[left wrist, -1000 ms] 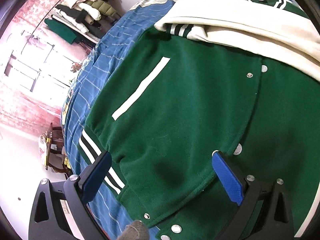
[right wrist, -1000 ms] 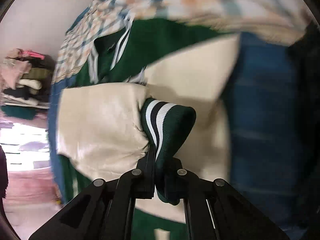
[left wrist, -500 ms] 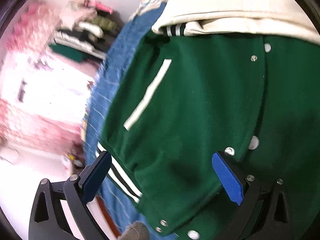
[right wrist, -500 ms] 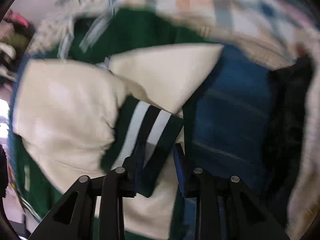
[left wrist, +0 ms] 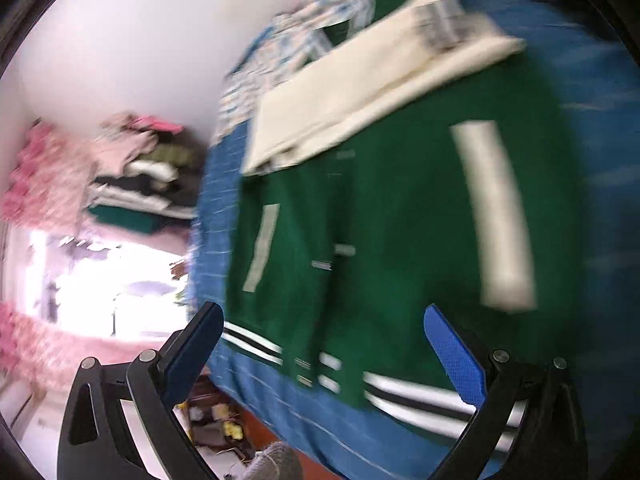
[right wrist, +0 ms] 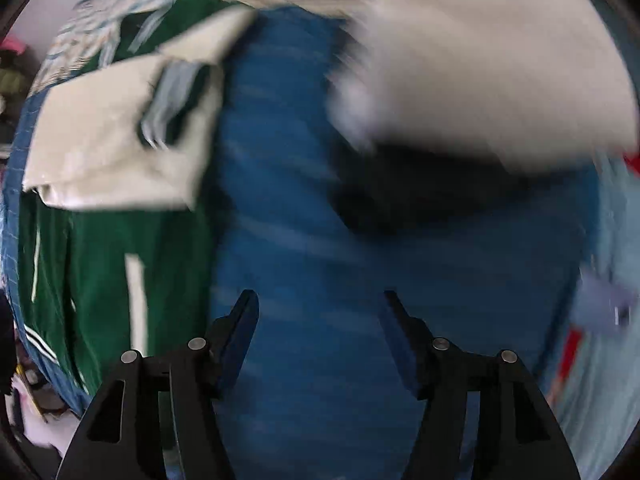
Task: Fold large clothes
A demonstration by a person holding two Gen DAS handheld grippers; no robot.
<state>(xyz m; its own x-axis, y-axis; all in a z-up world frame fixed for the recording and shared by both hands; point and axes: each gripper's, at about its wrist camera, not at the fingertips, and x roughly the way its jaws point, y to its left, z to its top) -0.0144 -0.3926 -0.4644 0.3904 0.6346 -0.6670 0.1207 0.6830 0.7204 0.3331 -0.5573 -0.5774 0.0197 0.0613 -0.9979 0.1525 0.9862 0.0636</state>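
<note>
A green varsity jacket (left wrist: 392, 232) lies flat on a blue striped bedsheet (left wrist: 600, 160), hem towards me, with both cream sleeves (left wrist: 360, 92) folded across its chest. My left gripper (left wrist: 320, 344) is open and empty above the striped hem. In the right wrist view the jacket (right wrist: 100, 248) lies at the left, its cream sleeves (right wrist: 108, 144) on top with a striped cuff (right wrist: 176, 104). My right gripper (right wrist: 320, 332) is open and empty over bare sheet (right wrist: 300, 240), to the right of the jacket.
A patterned quilt (left wrist: 288, 52) lies beyond the collar. A cream and black garment pile (right wrist: 460, 100) lies on the sheet at the right. Stacked clothes (left wrist: 140, 176) sit on a shelf at the left. The bed's near edge drops to the floor (left wrist: 224, 424).
My right gripper has opened, let go of the striped cuff and drawn back to the right; the sleeve now lies across the jacket. My left gripper has pulled back from the jacket towards its hem.
</note>
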